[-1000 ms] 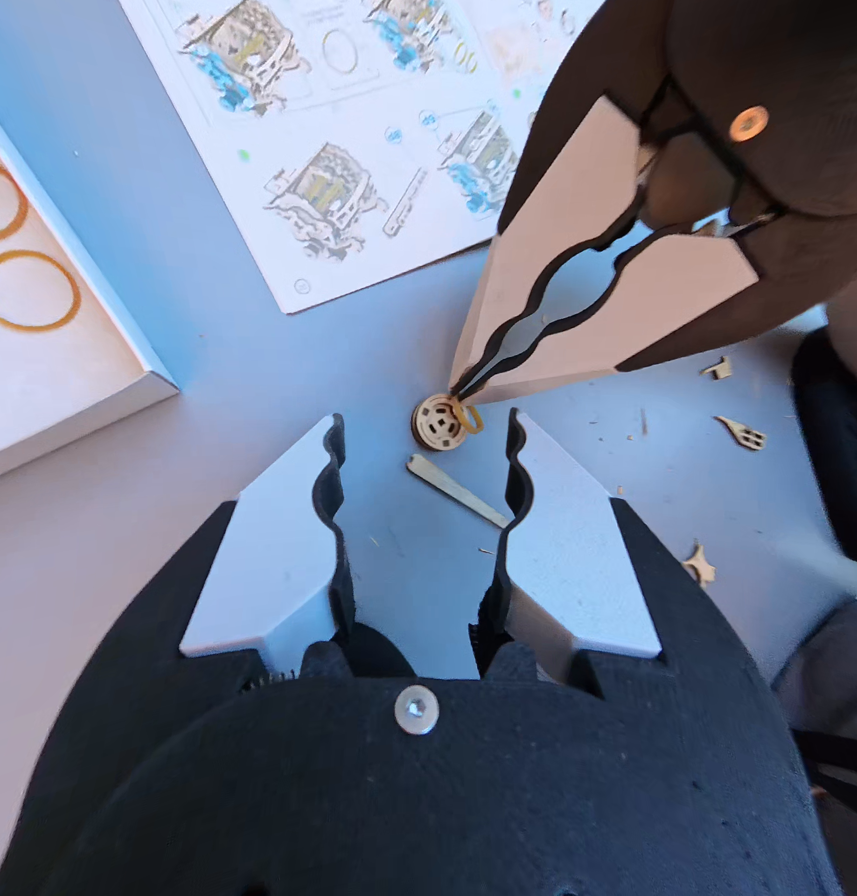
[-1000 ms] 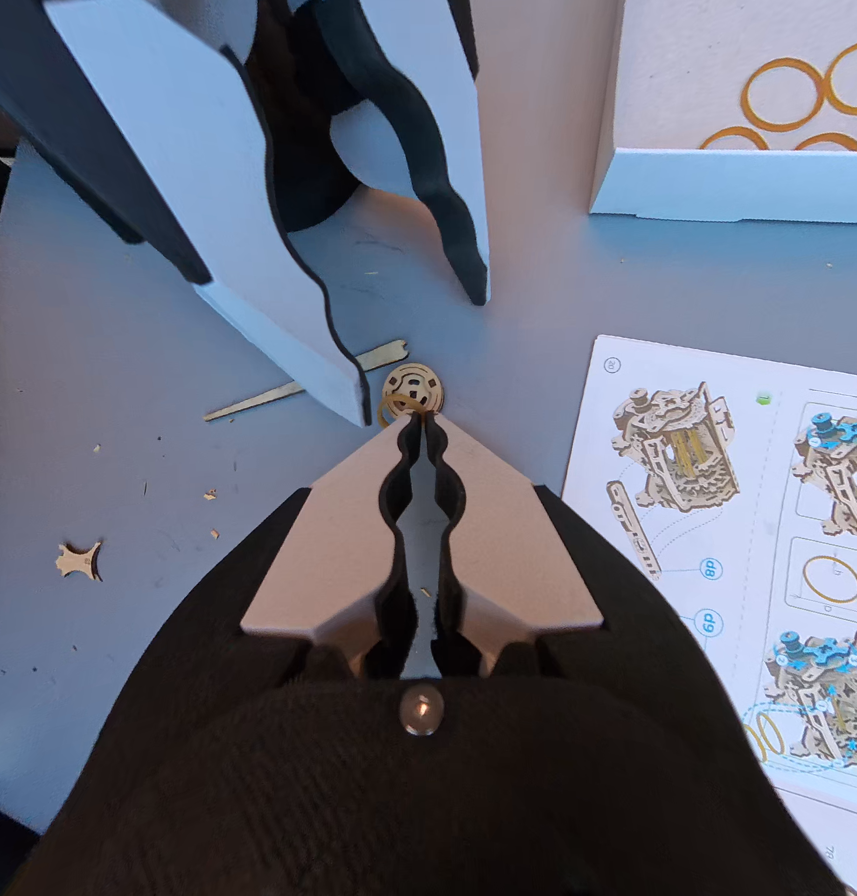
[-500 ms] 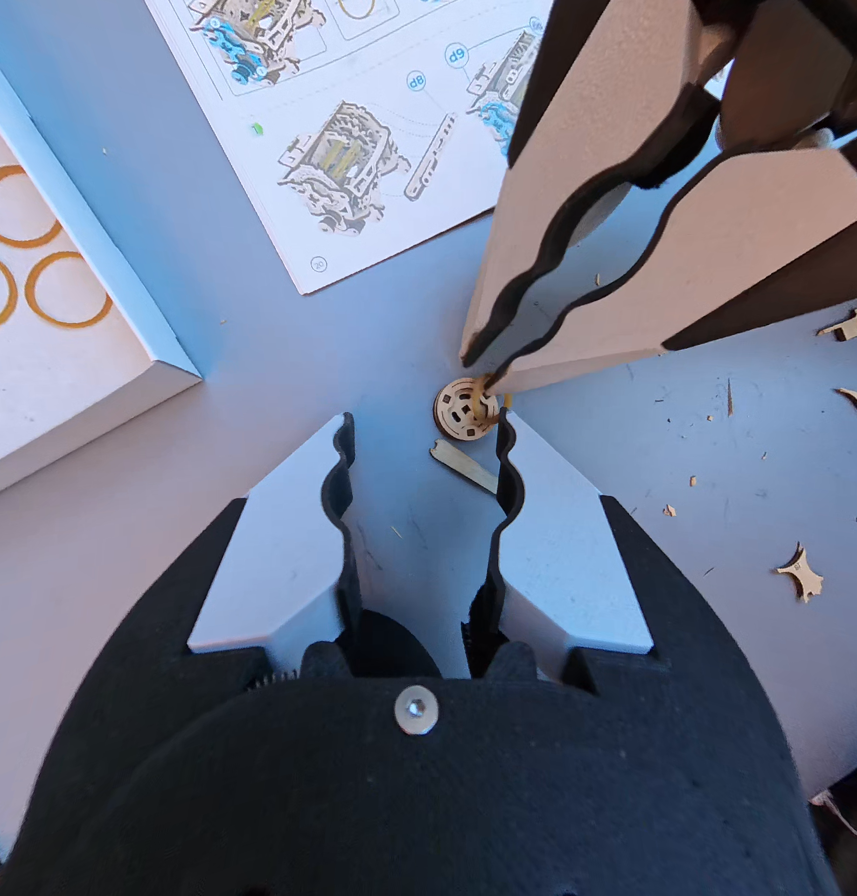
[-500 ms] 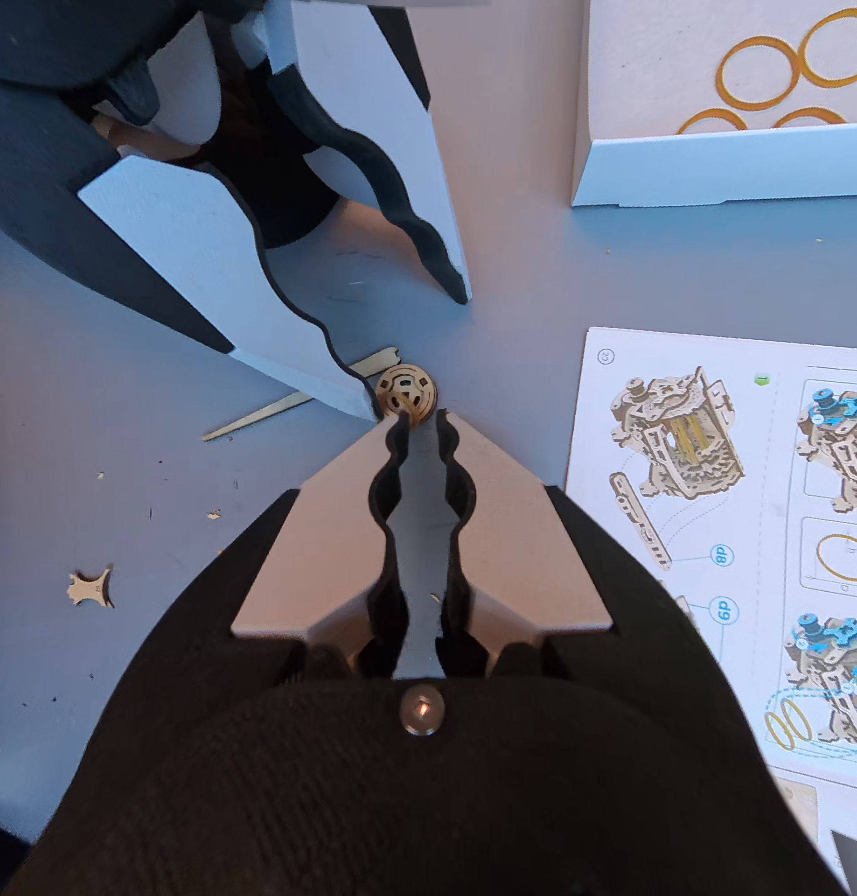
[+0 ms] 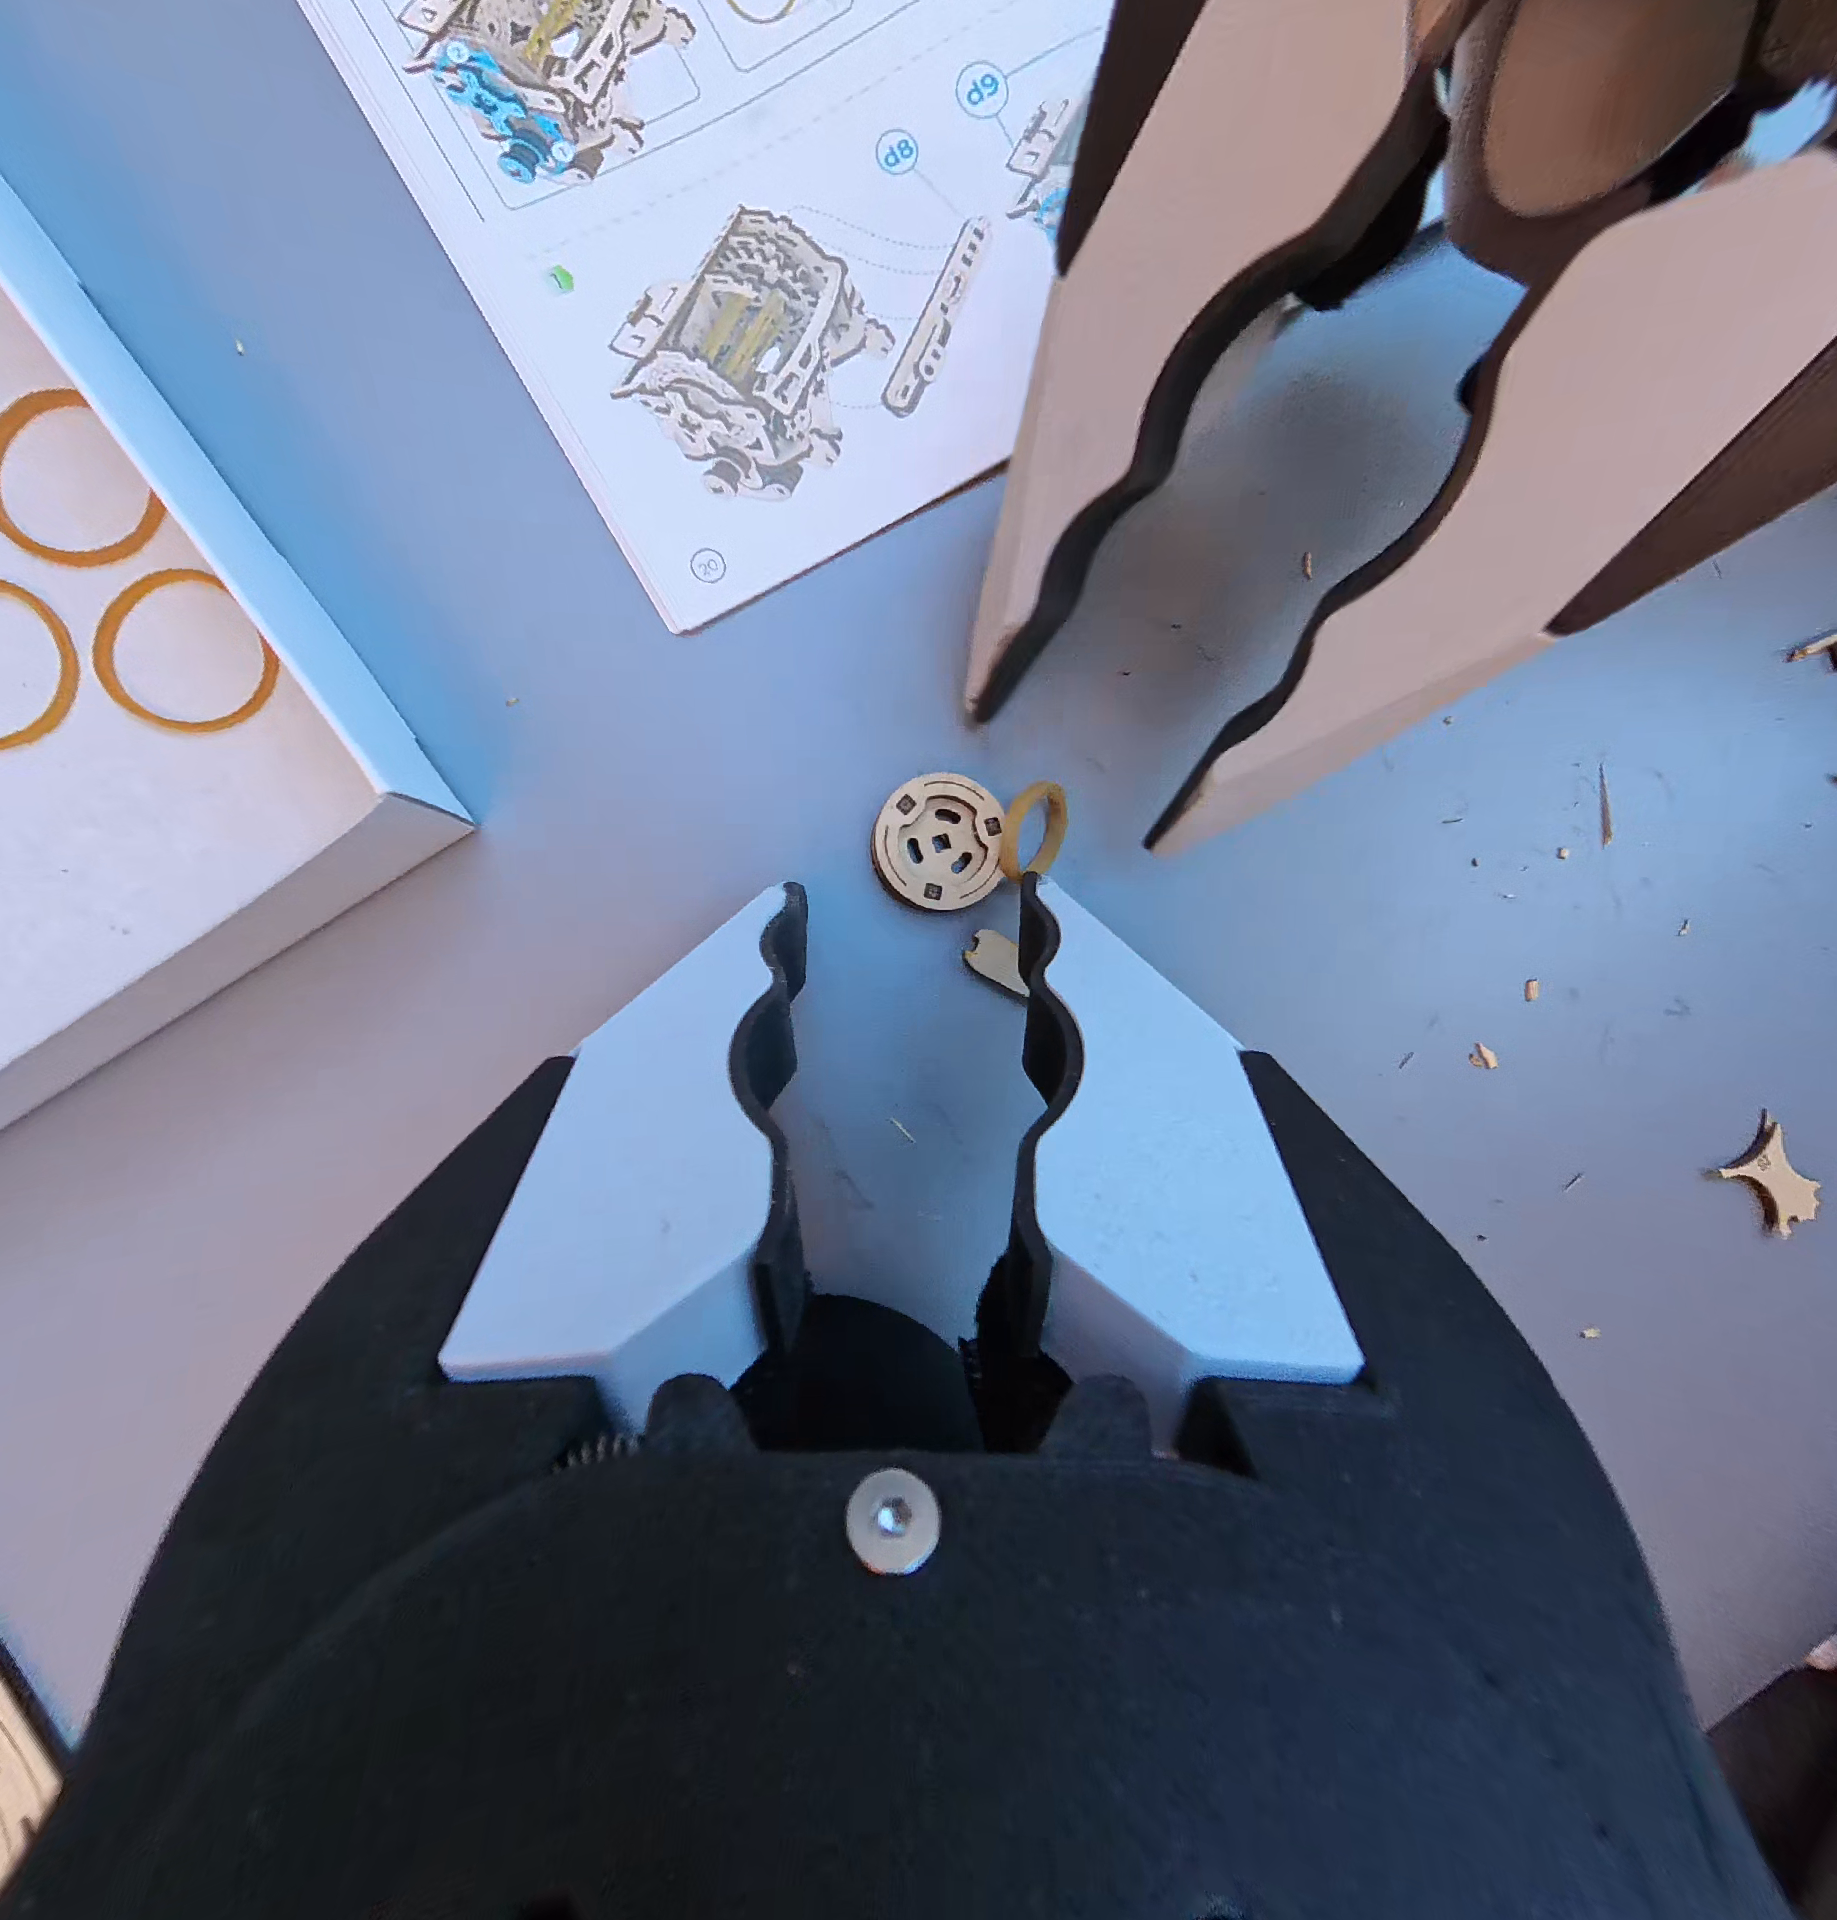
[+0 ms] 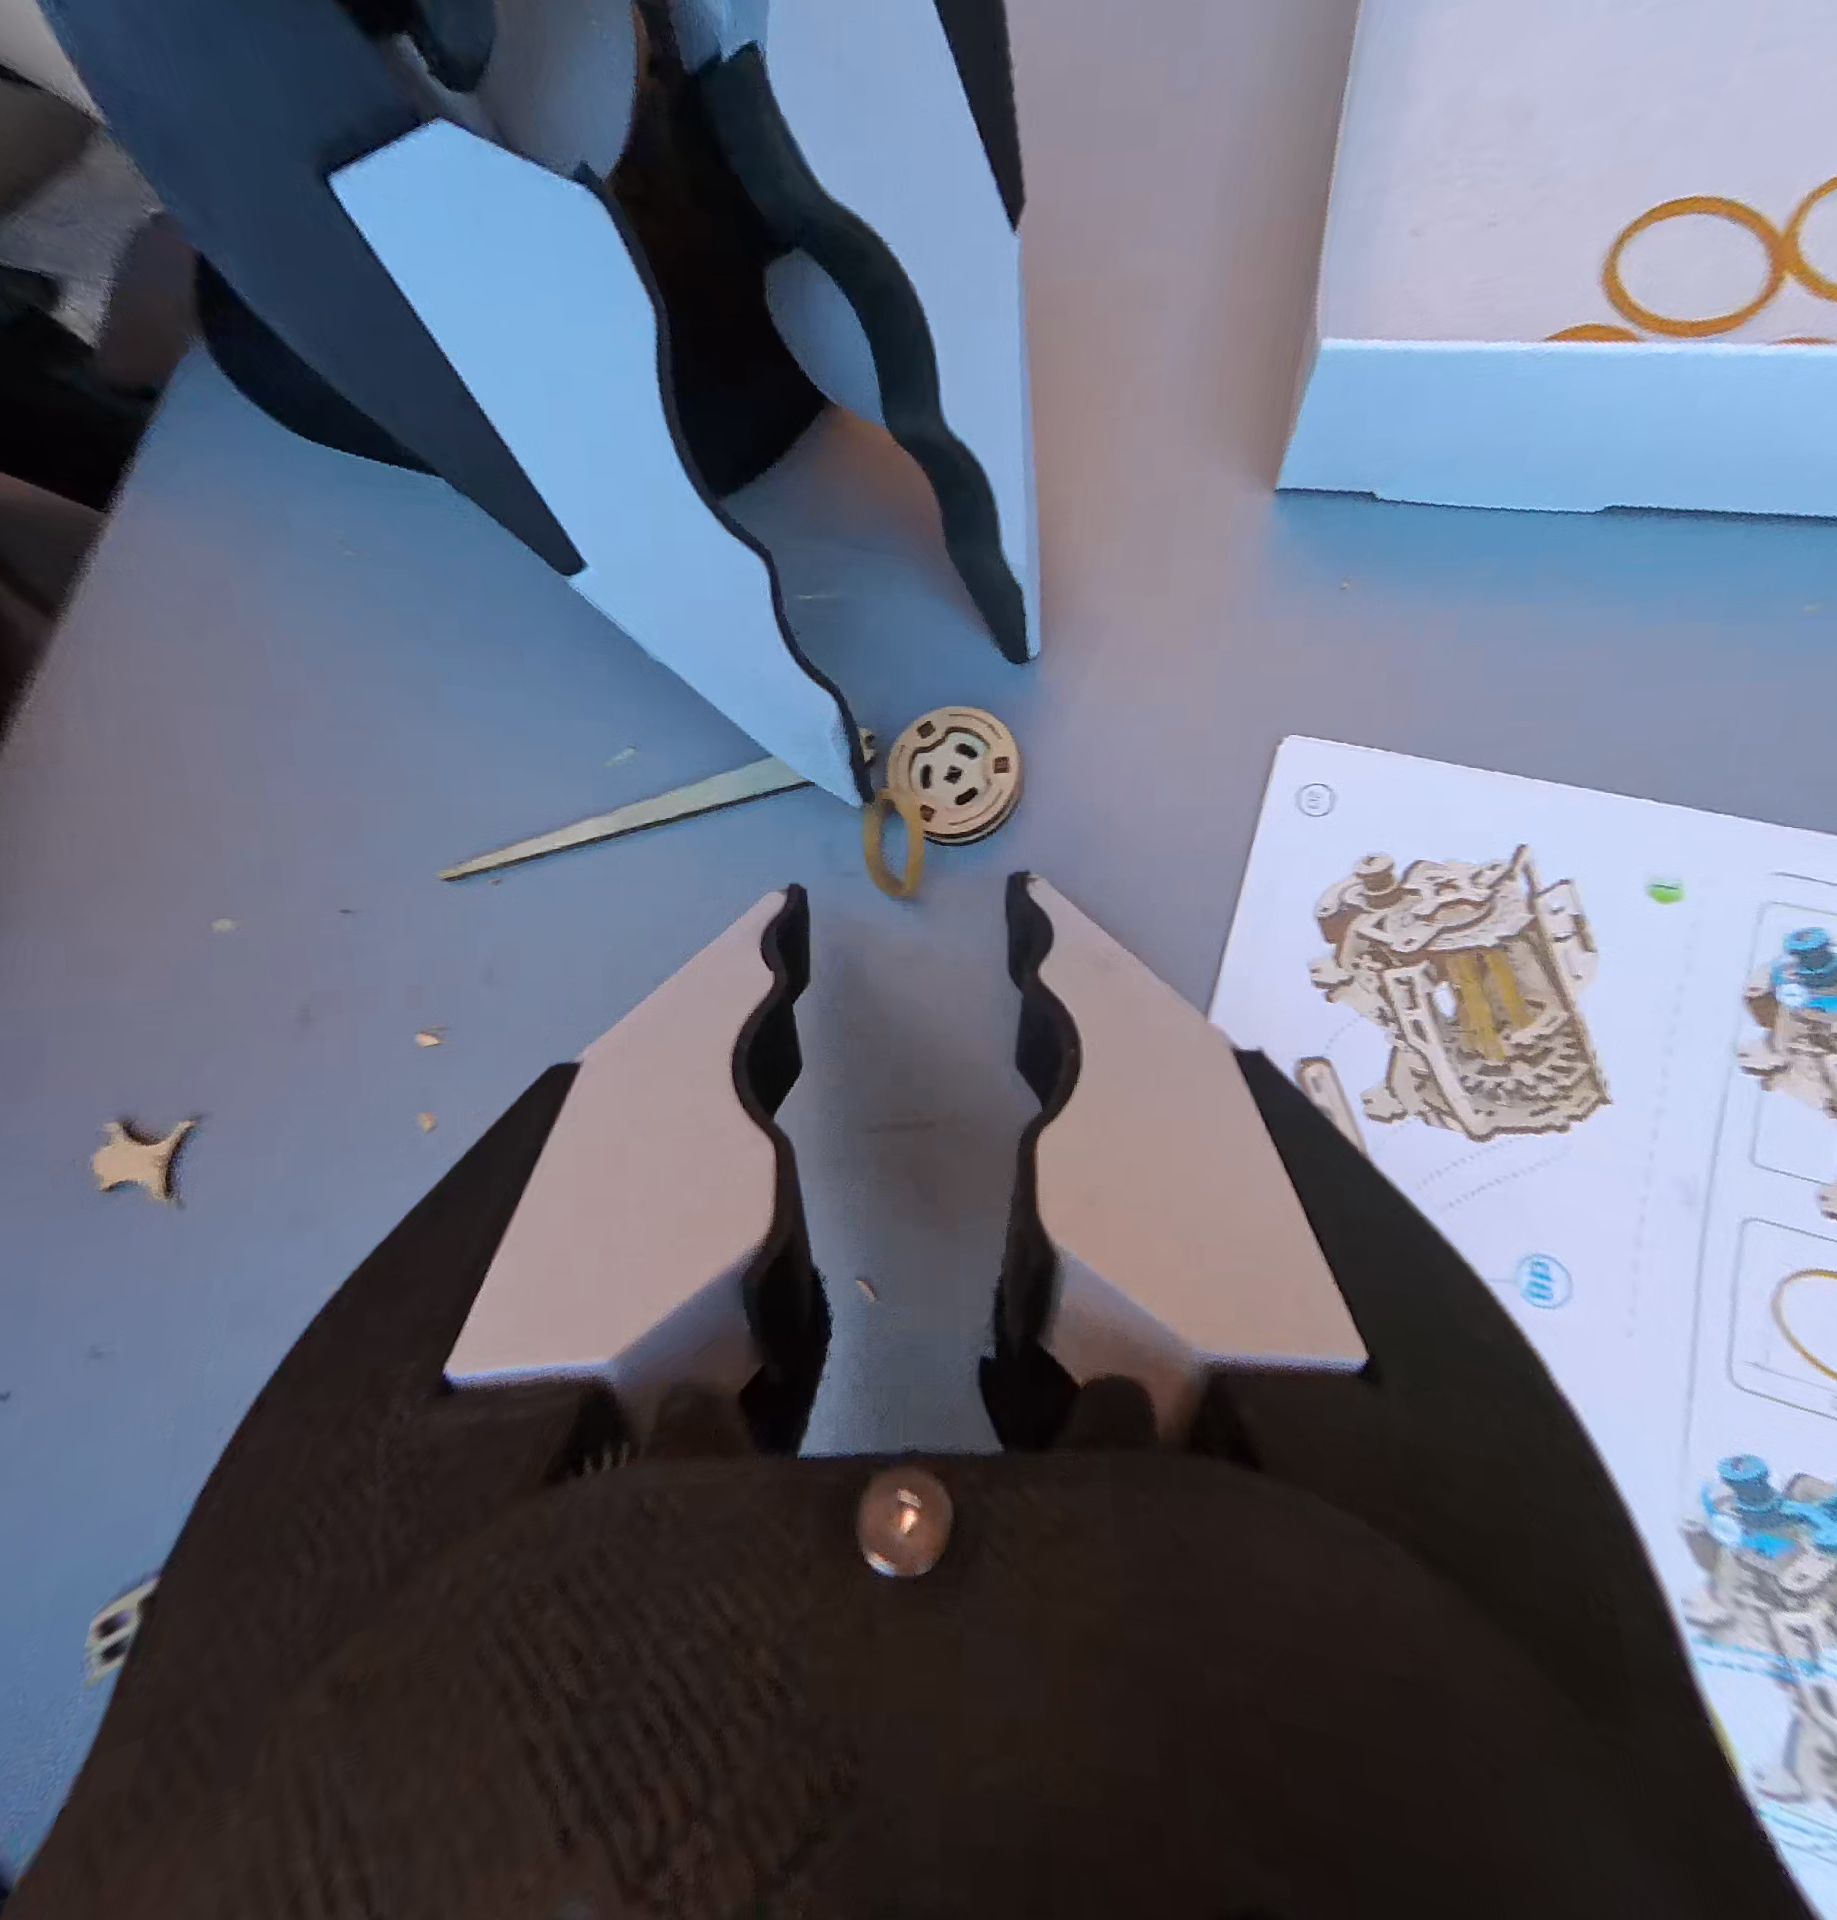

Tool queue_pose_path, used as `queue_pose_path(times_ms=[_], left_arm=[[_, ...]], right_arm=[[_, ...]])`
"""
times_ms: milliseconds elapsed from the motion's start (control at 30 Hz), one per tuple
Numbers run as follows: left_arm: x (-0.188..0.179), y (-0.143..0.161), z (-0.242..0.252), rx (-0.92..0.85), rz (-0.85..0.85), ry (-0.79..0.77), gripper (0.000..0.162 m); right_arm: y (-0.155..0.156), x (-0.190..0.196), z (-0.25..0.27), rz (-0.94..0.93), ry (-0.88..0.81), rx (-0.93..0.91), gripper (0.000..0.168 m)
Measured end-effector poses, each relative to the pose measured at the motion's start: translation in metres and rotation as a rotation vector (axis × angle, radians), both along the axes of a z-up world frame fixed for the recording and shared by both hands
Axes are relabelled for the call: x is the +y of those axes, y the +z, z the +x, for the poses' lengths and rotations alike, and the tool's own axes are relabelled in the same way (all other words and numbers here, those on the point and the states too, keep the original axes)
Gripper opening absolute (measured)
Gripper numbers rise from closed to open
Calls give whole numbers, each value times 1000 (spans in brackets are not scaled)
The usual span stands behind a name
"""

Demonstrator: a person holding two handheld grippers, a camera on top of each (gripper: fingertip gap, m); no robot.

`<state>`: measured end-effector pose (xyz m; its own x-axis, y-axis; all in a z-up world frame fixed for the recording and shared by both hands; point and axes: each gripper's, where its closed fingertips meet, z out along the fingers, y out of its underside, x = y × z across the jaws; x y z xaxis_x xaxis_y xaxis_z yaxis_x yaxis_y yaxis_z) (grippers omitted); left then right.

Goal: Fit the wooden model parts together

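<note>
In the left wrist view, a shallow white box (image 5: 145, 790) at nine o'clock holds three loose orange rubber bands (image 5: 185, 649) on its floor. A round wooden disc (image 5: 939, 842) with cut slots lies flat on the grey table (image 5: 540, 810), just past the fingertips of the left gripper (image 5: 909, 899), at twelve o'clock. A small rubber band (image 5: 1036, 829) stands on edge against the disc at its three o'clock, touching the tip of the gripper's right-hand finger. That gripper's jaws stand wide apart and empty. An instruction sheet (image 5: 748, 312) lies at eleven o'clock. In the right wrist view, the same box (image 6: 1579, 312) sits at two o'clock with rubber bands (image 6: 1693, 268) inside. The disc (image 6: 953, 777) lies at twelve o'clock, just beyond the right gripper (image 6: 903, 899), whose jaws are wide and empty. The small band (image 6: 893, 850) leans between the disc and its fingertips. A thin wooden sliver (image 6: 623, 821) lies at ten o'clock.
</note>
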<state>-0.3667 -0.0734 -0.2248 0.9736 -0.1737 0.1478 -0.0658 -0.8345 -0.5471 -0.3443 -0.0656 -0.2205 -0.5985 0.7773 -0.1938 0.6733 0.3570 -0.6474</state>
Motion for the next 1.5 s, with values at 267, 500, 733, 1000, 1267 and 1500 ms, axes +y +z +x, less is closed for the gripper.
queue_pose_path(times_ms=[267,500,733,1000,1267,1500], left_arm=[[0,-2,-2,74,-11,-58,46],[2,-1,-1,79,8,-98,49],[6,7,-7,202,70,-368,52],[7,1,5,83,0,-408,45],[23,21,22,171,259,-451,24],[0,137,74,-611,650,-400,24]], right_arm=[[1,-5,-6,-86,3,1,17],[3,-3,-7,-94,-17,9,2],[9,10,-2,-64,-44,14,2],[35,34,2,-62,-106,74,2],[66,38,8,-166,-144,98,2],[184,-9,44,-407,-53,307,2]])
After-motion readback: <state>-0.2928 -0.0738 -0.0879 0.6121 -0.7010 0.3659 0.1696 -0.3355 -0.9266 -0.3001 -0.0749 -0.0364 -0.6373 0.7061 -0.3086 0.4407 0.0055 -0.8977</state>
